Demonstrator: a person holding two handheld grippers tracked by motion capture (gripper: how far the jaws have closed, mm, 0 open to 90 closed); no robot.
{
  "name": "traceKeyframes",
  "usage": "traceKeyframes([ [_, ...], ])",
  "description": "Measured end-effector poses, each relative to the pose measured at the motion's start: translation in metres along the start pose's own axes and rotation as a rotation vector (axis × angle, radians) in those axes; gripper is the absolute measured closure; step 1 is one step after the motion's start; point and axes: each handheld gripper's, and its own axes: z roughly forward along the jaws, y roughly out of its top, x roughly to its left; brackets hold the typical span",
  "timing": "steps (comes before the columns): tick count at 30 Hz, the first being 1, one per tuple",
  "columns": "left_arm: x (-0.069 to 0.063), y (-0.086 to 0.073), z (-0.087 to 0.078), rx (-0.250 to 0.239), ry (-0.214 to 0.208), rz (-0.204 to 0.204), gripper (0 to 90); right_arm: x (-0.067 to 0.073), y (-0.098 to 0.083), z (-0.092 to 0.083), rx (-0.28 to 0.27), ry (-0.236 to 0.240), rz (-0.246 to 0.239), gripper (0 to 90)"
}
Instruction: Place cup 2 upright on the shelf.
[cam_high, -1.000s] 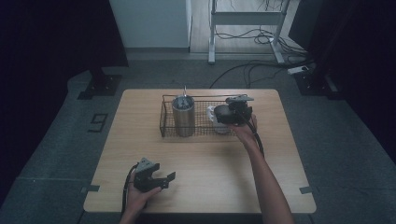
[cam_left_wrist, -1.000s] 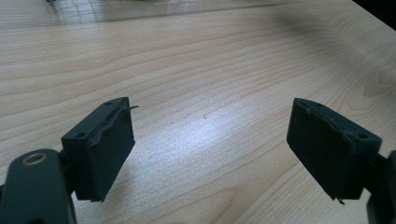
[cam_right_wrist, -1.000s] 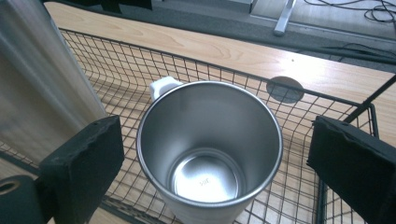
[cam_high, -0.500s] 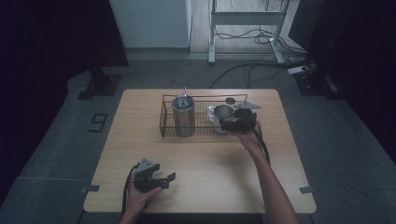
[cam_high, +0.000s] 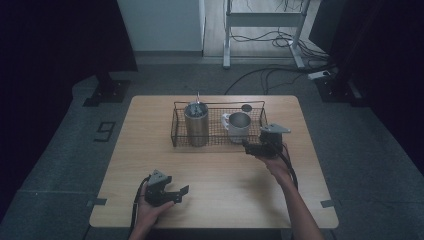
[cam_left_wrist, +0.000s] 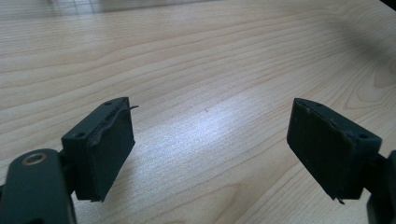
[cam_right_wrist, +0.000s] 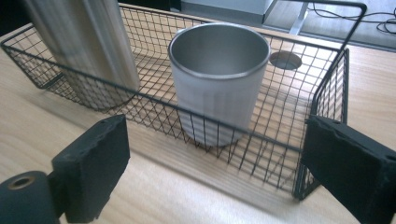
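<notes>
I work at a pale wooden table (cam_high: 215, 170) on grey floor in a dark room. One wire basket (cam_high: 218, 137) sits far centre, holding one cup (cam_high: 239, 125) and one canister (cam_high: 196, 122). My right gripper (cam_high: 252, 148), just closing on nothing, hovers near the basket's right corner; my left gripper (cam_high: 177, 194) gapes empty, near left.

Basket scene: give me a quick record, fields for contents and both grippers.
basket: wire, on table, far half
contents: tumbler and cup, both upright, apart
right gripper: outside the basket's near right corner, jaws apart, just been closing, nothing between them
left gripper: near table edge, jaws apart, empty
</notes>
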Motion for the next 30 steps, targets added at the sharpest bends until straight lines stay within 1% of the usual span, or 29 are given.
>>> traceKeyframes([
  [3,-0.001,0.000,0.001,0.003,0.001,0.001,15.1,0.000,-0.008,-0.006,0.000,0.003,0.001,8.1],
  [5,-0.001,-0.001,0.001,0.002,0.001,0.001,15.1,0.000,-0.016,-0.012,-0.016,0.001,-0.001,9.3],
  [8,-0.001,-0.001,0.001,0.006,0.006,0.005,15.1,0.001,-0.025,-0.019,-0.022,0.010,0.004,9.7],
  [11,-0.001,-0.001,0.001,0.005,0.007,0.006,15.2,0.001,-0.039,-0.028,-0.035,0.012,-0.004,11.5],
  [15,-0.002,-0.002,0.002,0.008,0.010,0.005,15.1,-0.001,-0.058,-0.036,-0.031,0.013,-0.006,11.9],
  [22,-0.003,-0.003,0.004,0.017,0.014,0.011,15.1,-0.005,-0.095,-0.045,-0.019,0.028,0.038,13.1],
  [23,-0.004,-0.003,0.004,0.017,0.014,0.011,15.1,-0.006,-0.097,-0.045,-0.009,0.028,0.034,12.9],
  [25,-0.004,-0.003,0.004,0.017,0.016,0.012,15.1,-0.005,-0.101,-0.045,0.016,0.009,0.014,12.8],
  [27,-0.004,-0.003,0.003,0.015,0.016,0.012,15.1,-0.006,-0.104,-0.046,0.016,0.018,0.018,12.8],
  [30,-0.004,-0.003,0.003,0.015,0.018,0.014,15.1,-0.005,-0.104,-0.046,0.012,0.008,0.008,12.8],
])
